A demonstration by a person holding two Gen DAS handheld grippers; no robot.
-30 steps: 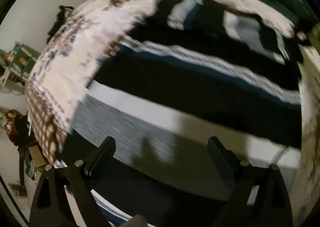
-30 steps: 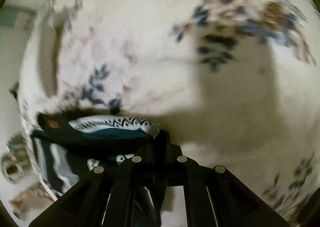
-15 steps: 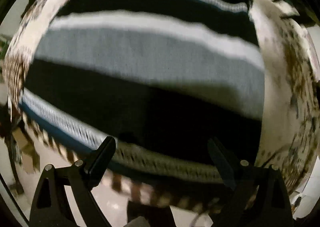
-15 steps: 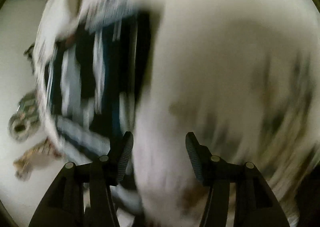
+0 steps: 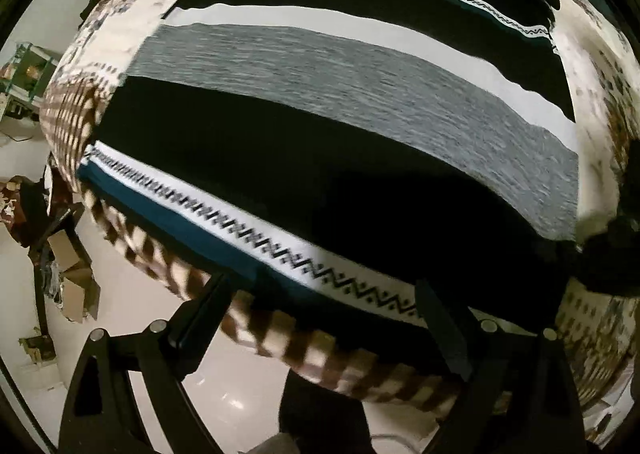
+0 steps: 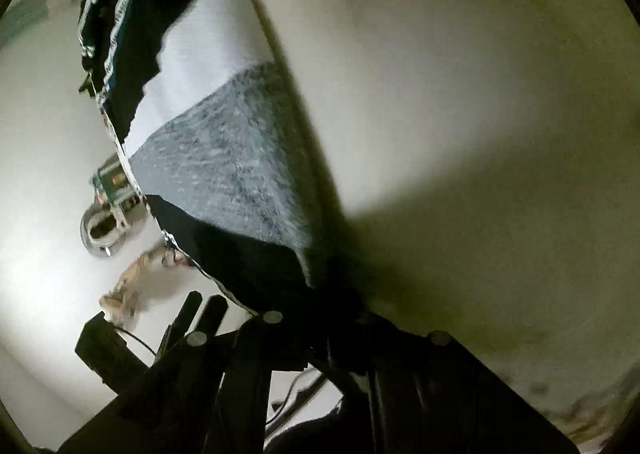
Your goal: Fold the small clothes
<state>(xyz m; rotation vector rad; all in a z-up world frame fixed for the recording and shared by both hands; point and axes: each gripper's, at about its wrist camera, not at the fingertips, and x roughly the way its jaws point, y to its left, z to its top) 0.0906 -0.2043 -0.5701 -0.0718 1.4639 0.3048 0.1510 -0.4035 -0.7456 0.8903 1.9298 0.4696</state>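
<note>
A striped knit garment [image 5: 340,126] with black, grey, white and teal bands and a zigzag border lies flat on a white patterned bed cover [image 5: 108,50]. My left gripper [image 5: 320,306] is open and empty, hovering at the garment's near hem by the bed edge. In the right wrist view the garment [image 6: 224,158] runs up and left from my right gripper [image 6: 316,294]. Its jaws are together on the garment's black edge, low against the cover [image 6: 460,134].
The bed edge has a brown checked border [image 5: 280,338]. Below it is pale floor [image 5: 132,294] with cardboard boxes [image 5: 72,274] at the left. A metal pot [image 6: 102,230] and clutter sit on the floor left of the bed.
The right gripper opened half a second ago, let go of the garment, moved, and is now shut on its edge. The left gripper drew back toward the near hem, staying open.
</note>
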